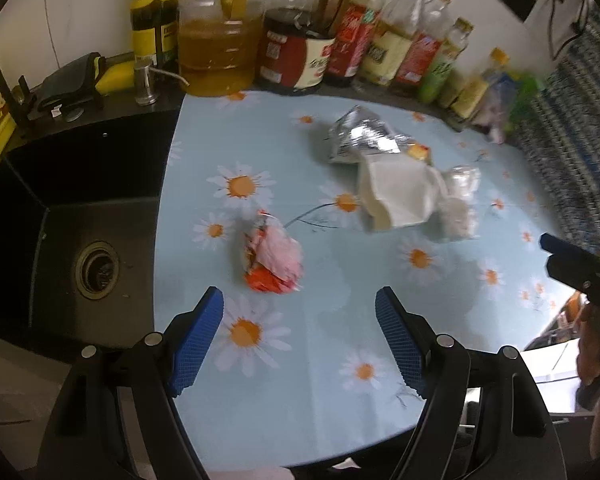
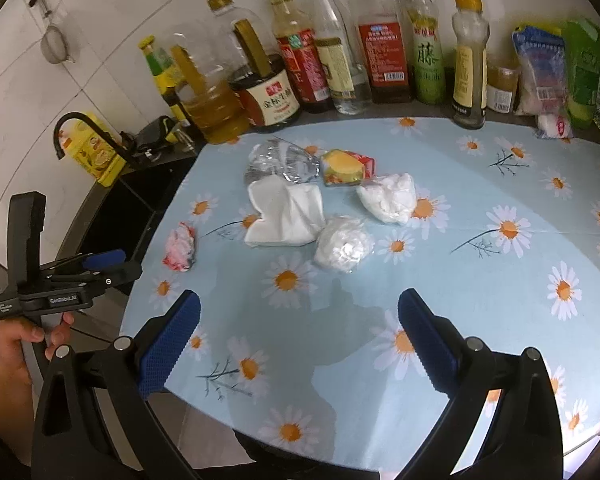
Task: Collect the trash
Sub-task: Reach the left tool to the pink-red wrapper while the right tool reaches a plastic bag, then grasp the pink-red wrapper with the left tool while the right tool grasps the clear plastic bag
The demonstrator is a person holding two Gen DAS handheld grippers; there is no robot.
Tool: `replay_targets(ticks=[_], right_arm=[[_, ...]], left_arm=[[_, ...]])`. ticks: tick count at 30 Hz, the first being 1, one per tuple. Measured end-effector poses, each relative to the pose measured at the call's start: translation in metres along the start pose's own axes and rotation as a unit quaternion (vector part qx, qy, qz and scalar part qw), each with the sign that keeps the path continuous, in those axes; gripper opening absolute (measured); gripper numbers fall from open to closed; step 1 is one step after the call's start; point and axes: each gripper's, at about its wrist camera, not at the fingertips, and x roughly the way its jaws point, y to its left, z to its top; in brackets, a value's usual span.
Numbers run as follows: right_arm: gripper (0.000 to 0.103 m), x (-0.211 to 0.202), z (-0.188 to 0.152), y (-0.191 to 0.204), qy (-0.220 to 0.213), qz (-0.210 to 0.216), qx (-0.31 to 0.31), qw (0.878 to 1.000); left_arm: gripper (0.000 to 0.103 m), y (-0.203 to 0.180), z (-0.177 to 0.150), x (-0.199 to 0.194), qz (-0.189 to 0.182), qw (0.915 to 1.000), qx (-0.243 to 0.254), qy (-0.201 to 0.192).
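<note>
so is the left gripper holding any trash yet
No, the left gripper is open and empty, above the daisy cloth short of the red crumpled wrapper.

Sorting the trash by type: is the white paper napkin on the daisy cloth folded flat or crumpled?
Crumpled. The white paper napkin lies loosely bunched with raised, uneven folds, beside the silver wrapper.

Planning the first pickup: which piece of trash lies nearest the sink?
The crumpled red-and-pink wrapper, alone on the cloth's sink-side edge. The foil bag, white paper and plastic wads cluster farther away.
</note>
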Motion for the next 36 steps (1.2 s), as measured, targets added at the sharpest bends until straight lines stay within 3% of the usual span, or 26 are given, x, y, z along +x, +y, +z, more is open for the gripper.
replay_targets(ticks=[7,9,17,22,25,30,36], right_arm=[[0.096,0.029,0.012,-0.018,0.021,0.006,0.007,1.0],[0.09,0.037,0.016,-0.021,0.03,0.009,0.007,0.999],[0.085,0.061,0.028,-0.03,0.046,0.008,0.002,0.999],[0.074,0.075,0.031,-0.03,0.059,0.008,-0.006,0.998],[0.073,0.08,0.032,-0.03,0.062,0.008,-0.003,0.998],[0.056,0.089,0.031,-0.032,0.074,0.0,-0.002,0.997],[0.048,0.088,0.029,-0.032,0.071,-0.004,-0.008,0.997]], left_arm=[[0.076,0.002,0.017,0.032,0.041,0.9986,0.016,0.028],[0.076,0.0,0.021,0.038,0.052,0.9978,0.025,0.033],[0.076,0.0,0.032,0.063,0.069,0.9955,0.029,0.058],[0.074,0.003,0.036,0.07,0.082,0.9942,0.03,0.063],[0.06,0.006,0.038,0.073,0.076,0.9944,0.025,0.069],[0.047,0.005,0.039,0.078,0.075,0.9942,0.022,0.074],[0.044,0.004,0.04,0.078,0.071,0.9947,0.017,0.072]])
